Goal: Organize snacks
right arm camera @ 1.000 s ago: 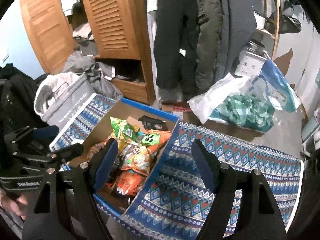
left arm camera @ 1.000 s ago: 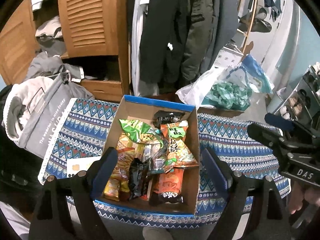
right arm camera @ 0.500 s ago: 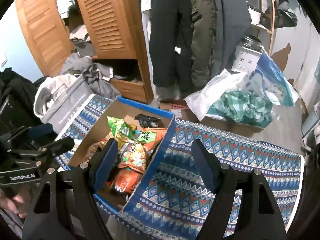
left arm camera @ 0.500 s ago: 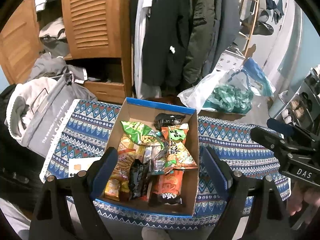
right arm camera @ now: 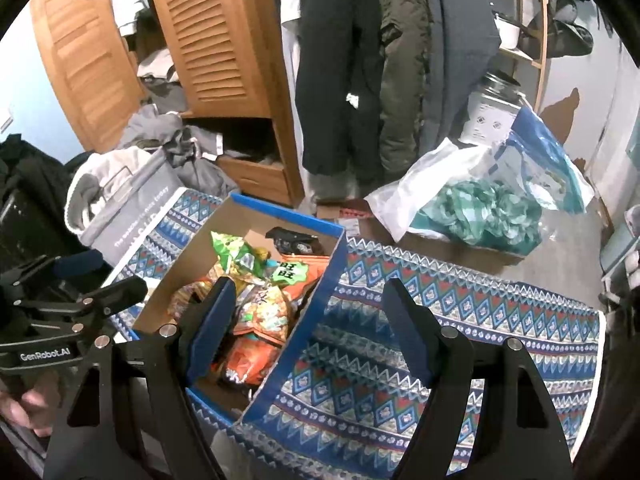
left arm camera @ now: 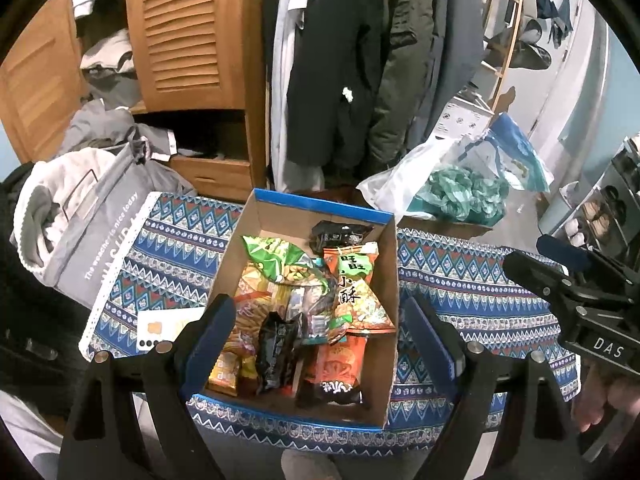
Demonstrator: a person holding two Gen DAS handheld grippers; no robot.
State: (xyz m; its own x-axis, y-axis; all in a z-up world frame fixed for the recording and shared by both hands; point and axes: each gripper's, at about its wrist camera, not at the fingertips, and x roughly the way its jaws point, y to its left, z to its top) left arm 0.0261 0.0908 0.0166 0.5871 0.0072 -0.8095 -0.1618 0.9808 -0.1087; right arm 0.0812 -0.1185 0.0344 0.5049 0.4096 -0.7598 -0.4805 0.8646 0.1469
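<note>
A cardboard box with a blue rim (left arm camera: 394, 264) (right arm camera: 332, 264) sits on a blue patterned tablecloth (left arm camera: 472, 288) (right arm camera: 440, 320). It holds several snack packets: a green bag (left arm camera: 276, 258) (right arm camera: 236, 256), an orange bag with green label (left arm camera: 356, 288) (right arm camera: 290, 274), a black packet (left arm camera: 340, 232) (right arm camera: 294, 240) at the far end, another black packet (left arm camera: 276, 344). My left gripper (left arm camera: 320, 336) is open and empty, held above the box's near end. My right gripper (right arm camera: 308, 332) is open and empty, above the box's right wall.
A white card (left arm camera: 168, 326) lies on the cloth left of the box. A grey laundry bag (left arm camera: 88, 236) stands at the table's left edge. Behind are a wooden wardrobe (left arm camera: 192, 32), hanging coats (left arm camera: 352, 60) and plastic bags (left arm camera: 460, 196) on the floor.
Both grippers have drawn back and up a little, so the box looks slightly smaller and farther. Nothing was taken hold of; the jaws stay open.
</note>
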